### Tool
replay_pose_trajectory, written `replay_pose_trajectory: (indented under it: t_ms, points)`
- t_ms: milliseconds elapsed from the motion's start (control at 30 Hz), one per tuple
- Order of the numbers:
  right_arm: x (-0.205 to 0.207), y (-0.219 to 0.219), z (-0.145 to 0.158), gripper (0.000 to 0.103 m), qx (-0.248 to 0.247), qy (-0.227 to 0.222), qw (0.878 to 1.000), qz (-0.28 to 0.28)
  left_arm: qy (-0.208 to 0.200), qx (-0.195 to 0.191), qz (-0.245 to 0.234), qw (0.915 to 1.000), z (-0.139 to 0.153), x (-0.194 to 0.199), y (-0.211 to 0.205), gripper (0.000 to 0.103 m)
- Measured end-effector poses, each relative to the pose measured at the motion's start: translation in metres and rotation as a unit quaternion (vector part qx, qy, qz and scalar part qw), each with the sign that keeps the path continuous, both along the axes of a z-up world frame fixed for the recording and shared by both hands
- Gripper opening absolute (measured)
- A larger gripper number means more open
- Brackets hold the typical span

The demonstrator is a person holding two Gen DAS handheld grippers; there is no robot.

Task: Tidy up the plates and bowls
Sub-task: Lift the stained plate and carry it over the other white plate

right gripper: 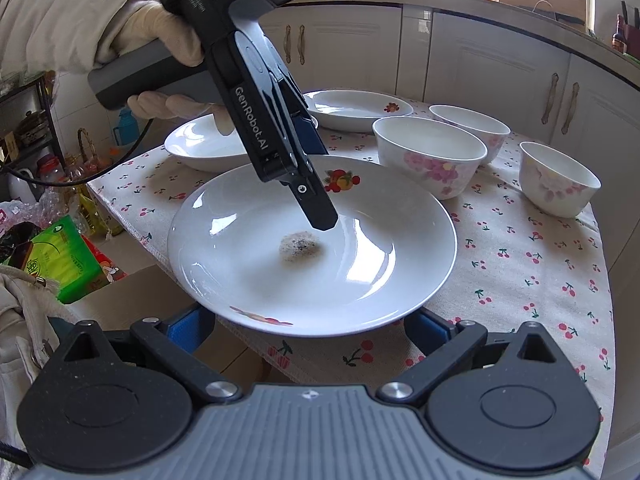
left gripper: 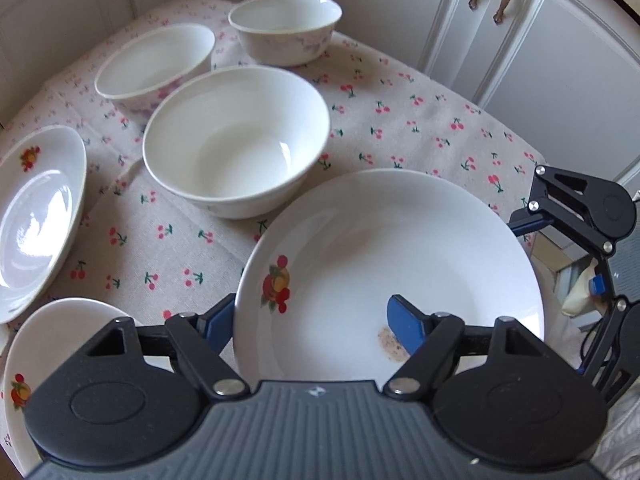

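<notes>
A white plate with a fruit print lies near the table's corner, a brownish smear in its middle. My left gripper straddles its rim, one blue pad over the inside, the other outside; the jaws stand apart. In the right wrist view the left gripper reaches down into the plate. My right gripper is open, its pads below the plate's near edge. Two more fruit plates lie to the left. Three white bowls stand behind.
The table has a cherry-print cloth. White cabinets stand close behind it. Bags and a green package lie on the floor beside the table's left edge.
</notes>
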State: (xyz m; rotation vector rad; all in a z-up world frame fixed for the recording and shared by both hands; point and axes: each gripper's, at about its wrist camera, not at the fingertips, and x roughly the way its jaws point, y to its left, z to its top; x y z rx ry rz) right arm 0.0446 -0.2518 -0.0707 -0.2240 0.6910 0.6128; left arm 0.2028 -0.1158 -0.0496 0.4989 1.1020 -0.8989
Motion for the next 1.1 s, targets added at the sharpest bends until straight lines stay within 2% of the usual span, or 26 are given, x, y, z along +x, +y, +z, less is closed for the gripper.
replay_pose_trajectory:
  t_ms: [333, 533, 1100]
  points:
    - [0.0021, 0.002, -0.0009, 0.103, -0.005, 0.001, 1.0, -0.001, 0.01, 0.017, -0.008, 0.9998, -0.0046, 0.0021, -0.0051, 0.079]
    - [0.0027, 0.0039, 0.0002, 0.103, -0.011, 0.002, 1.0, -0.003, 0.022, 0.009, -0.002, 0.9997, -0.0028, 0.0065, -0.0022, 0.079]
    - [0.0055, 0.0096, 0.0082, 0.102, -0.018, 0.008, 1.0, -0.003, 0.014, 0.0, 0.006, 0.9999, 0.0038, 0.0044, 0.0043, 0.079]
